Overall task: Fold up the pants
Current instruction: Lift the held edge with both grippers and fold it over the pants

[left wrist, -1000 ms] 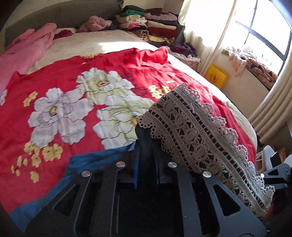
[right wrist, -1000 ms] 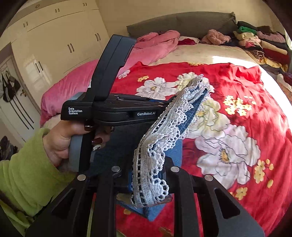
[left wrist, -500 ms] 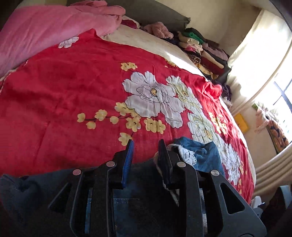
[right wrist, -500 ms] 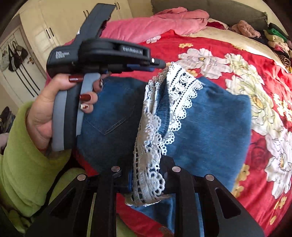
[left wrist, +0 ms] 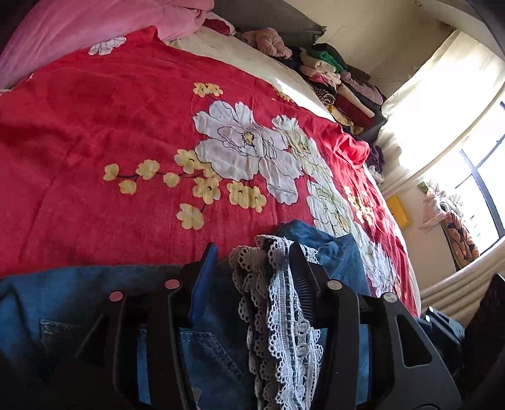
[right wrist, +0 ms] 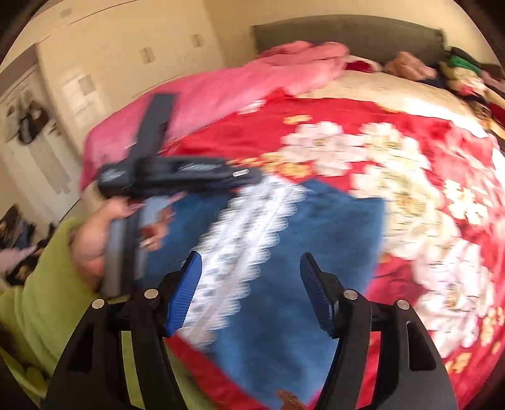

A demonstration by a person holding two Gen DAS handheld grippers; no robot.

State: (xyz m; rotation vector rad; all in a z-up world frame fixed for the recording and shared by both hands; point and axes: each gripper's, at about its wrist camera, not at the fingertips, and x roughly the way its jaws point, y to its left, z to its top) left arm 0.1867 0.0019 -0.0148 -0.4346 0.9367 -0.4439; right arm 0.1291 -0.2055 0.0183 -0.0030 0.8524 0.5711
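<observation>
Blue denim pants (right wrist: 315,227) with a white lace hem (right wrist: 246,227) lie folded on the red flowered bedspread (right wrist: 410,126). My right gripper (right wrist: 251,257) hovers just above them; its jaws are opening wide, and the lace lies under the left finger, unpinched. That view is blurred. In the left wrist view, the lace hem (left wrist: 281,315) hangs loosely between the fingers of my left gripper (left wrist: 252,249), leaning on the right finger; its jaws are opening too. The denim (left wrist: 214,347) with a back pocket lies beneath. A hand in a green sleeve holds the left gripper (right wrist: 249,176) over the pants' far edge.
A pink blanket (left wrist: 94,25) is bunched at the head of the bed. Stacked folded clothes (left wrist: 341,82) sit at the far right corner by the curtain (left wrist: 442,94). Cream wardrobe doors (right wrist: 126,47) stand at the left. The bedspread (left wrist: 126,126) stretches beyond the pants.
Both grippers were shut on the lifted lace hem. The pants have come down folded onto the bed, and both pairs of jaws have spread apart off the lace.
</observation>
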